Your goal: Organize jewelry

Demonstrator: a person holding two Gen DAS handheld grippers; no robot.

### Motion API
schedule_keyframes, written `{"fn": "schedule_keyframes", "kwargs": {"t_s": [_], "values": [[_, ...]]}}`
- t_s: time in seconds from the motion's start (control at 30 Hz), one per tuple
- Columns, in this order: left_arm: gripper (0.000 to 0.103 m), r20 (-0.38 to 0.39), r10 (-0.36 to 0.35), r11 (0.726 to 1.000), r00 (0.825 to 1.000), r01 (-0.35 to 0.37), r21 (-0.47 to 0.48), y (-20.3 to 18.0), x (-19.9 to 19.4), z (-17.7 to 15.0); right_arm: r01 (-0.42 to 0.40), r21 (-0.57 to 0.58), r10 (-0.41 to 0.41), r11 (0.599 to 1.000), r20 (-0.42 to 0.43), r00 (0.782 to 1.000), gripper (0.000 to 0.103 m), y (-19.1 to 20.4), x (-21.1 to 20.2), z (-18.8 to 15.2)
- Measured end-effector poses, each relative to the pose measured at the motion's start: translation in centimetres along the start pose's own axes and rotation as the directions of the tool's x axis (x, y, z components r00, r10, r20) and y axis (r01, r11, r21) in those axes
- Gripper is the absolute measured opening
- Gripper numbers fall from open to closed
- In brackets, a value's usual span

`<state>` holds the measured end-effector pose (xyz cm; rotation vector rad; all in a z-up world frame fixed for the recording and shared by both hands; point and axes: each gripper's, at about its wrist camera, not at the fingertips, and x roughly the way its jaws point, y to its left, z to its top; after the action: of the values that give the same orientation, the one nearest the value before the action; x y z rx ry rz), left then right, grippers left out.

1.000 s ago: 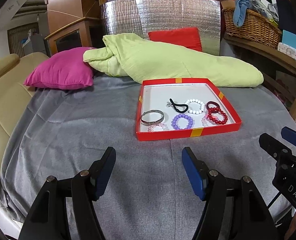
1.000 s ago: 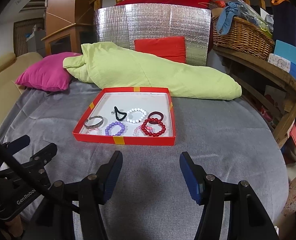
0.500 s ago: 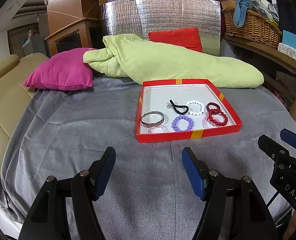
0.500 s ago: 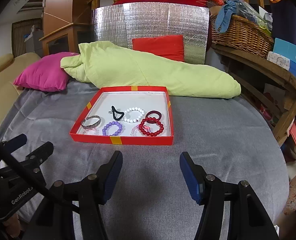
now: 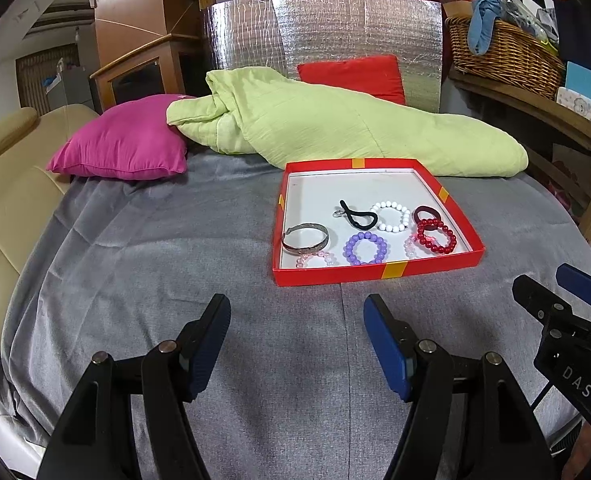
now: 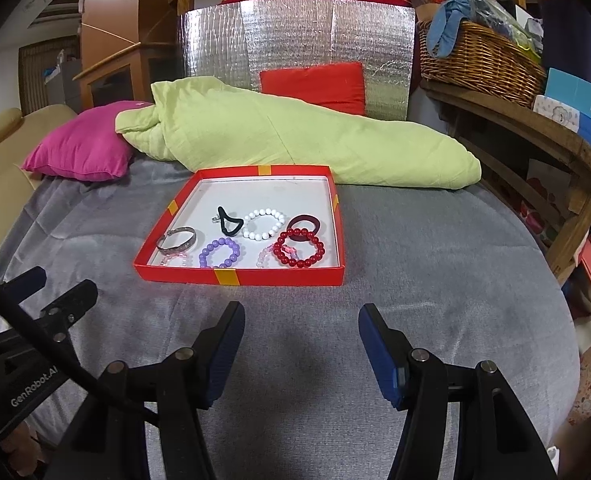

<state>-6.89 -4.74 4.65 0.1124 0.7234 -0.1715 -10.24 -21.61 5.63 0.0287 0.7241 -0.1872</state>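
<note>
A red tray (image 5: 379, 273) (image 6: 239, 276) with a white floor sits on the grey bedcover. In it lie a silver bangle (image 5: 305, 238) (image 6: 176, 239), a purple bead bracelet (image 5: 365, 248) (image 6: 219, 253), a white bead bracelet (image 5: 390, 217) (image 6: 264, 223), a black hair tie (image 5: 355, 216) (image 6: 228, 222), a red bead bracelet (image 5: 434, 236) (image 6: 300, 249), a dark red ring band (image 5: 425, 213) (image 6: 304, 223) and pale pink bead bracelets (image 5: 315, 259). My left gripper (image 5: 297, 332) is open and empty, in front of the tray. My right gripper (image 6: 301, 340) is open and empty, also in front of it.
A green quilt (image 5: 335, 128) and a pink cushion (image 5: 123, 148) lie behind the tray. A red cushion (image 5: 351, 76) leans on a silver foil panel (image 5: 319, 28). A wicker basket (image 6: 479, 60) stands on a wooden shelf at right. A beige sofa (image 5: 7, 184) borders the left.
Both grippers have moved slightly, so the tray has shifted a little in both views. Both stay open and empty. Nothing in the tray has moved.
</note>
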Motion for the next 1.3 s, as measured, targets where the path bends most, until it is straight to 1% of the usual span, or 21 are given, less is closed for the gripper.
{"fn": "schedule_keyframes", "kwargs": {"t_s": [0.47,1.3], "values": [[0.071,-0.002,-0.005,1.000,1.000,0.005,0.007,-0.4,0.0,0.0,0.000,0.005,0.000,1.000,-0.004,1.000,0.063,-0.2,0.1,0.0],[0.072,0.013,-0.011,1.000,1.000,0.011,-0.003,0.3,-0.5,0.2,-0.001,0.003,0.001,1.000,0.031,1.000,0.064,0.9,-0.4,0.2]]}}
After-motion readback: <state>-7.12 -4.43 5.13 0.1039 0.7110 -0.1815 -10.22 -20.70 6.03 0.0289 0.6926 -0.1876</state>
